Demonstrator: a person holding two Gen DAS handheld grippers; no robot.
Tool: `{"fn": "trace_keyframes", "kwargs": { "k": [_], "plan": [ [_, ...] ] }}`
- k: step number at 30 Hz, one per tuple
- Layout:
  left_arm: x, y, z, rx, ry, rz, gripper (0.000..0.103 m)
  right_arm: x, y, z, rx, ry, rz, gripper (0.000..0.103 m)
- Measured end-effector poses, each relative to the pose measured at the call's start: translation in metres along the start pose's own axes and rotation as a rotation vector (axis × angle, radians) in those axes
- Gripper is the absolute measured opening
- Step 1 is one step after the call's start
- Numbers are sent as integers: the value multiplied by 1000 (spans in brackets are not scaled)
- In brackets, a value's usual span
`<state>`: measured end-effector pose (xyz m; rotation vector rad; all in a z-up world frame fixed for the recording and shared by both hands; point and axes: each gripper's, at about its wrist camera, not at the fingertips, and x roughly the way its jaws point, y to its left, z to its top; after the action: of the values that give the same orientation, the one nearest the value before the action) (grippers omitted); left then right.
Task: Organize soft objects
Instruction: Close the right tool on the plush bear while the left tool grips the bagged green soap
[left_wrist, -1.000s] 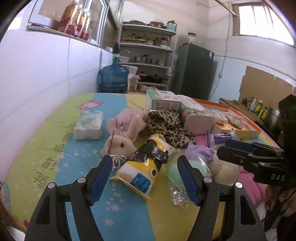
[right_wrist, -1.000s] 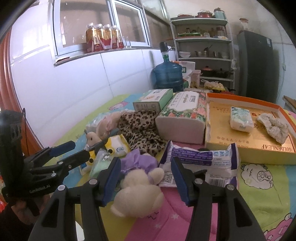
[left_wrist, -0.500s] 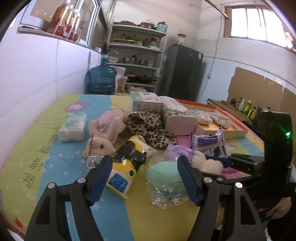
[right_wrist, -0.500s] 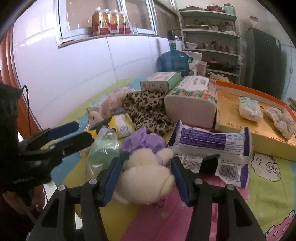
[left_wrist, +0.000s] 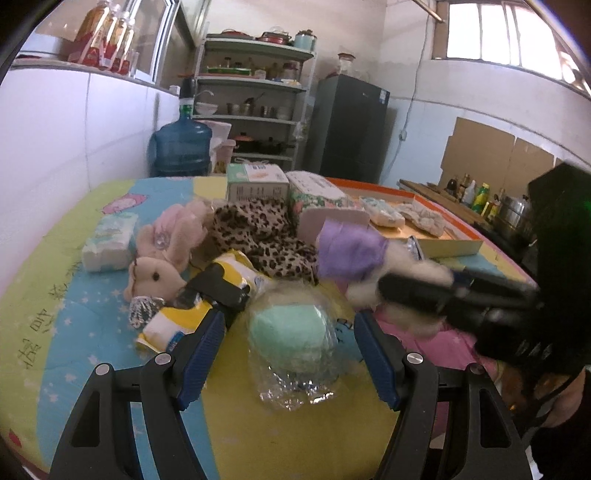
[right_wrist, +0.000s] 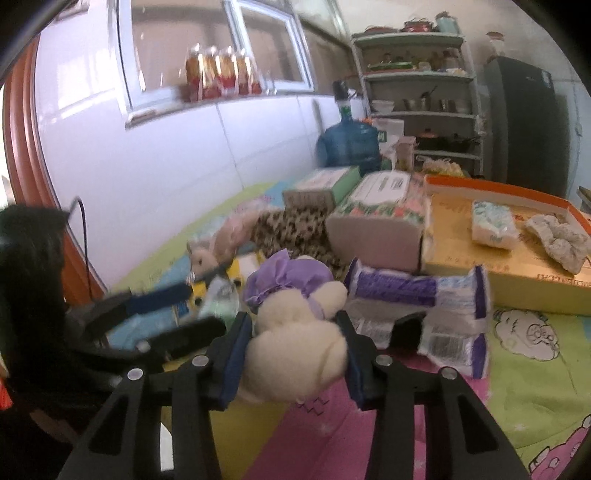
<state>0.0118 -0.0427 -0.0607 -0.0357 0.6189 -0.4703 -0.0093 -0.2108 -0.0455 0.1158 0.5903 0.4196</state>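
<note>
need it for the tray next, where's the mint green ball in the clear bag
In the left wrist view the mint green ball lies low centre, between the open left gripper, right of the yellow snack packet.

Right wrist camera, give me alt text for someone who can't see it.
The right tongs have just been closing around a cream plush toy in a purple bonnet on a colourful mat. Behind it lie a purple-and-white tissue pack and an orange-rimmed box; the left tongs reach in from the left.
</note>
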Motion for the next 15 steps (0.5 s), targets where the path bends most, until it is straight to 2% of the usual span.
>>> {"fn": "trace_keyframes", "kwargs": {
  "k": [4, 7, 12, 14, 15],
  "plan": [
    [9, -4, -3, -3, 25, 0, 74, -11, -1, 5, -9, -57, -9, 46],
    [15, -6, -4, -10, 38, -11, 73, -14, -3, 5, 1, -68, -9, 46],
    [16, -7, -4, -14, 27, -8, 65, -17, -6, 5, 11, -79, -12, 46],
    [18, -7, -4, -10, 32, 10, 57, -18, -8, 4, 14, -80, -10, 46],
    [18, -7, -4, -10, 34, 18, 56, -18, -8, 4, 16, -80, -8, 46]
  ]
}}
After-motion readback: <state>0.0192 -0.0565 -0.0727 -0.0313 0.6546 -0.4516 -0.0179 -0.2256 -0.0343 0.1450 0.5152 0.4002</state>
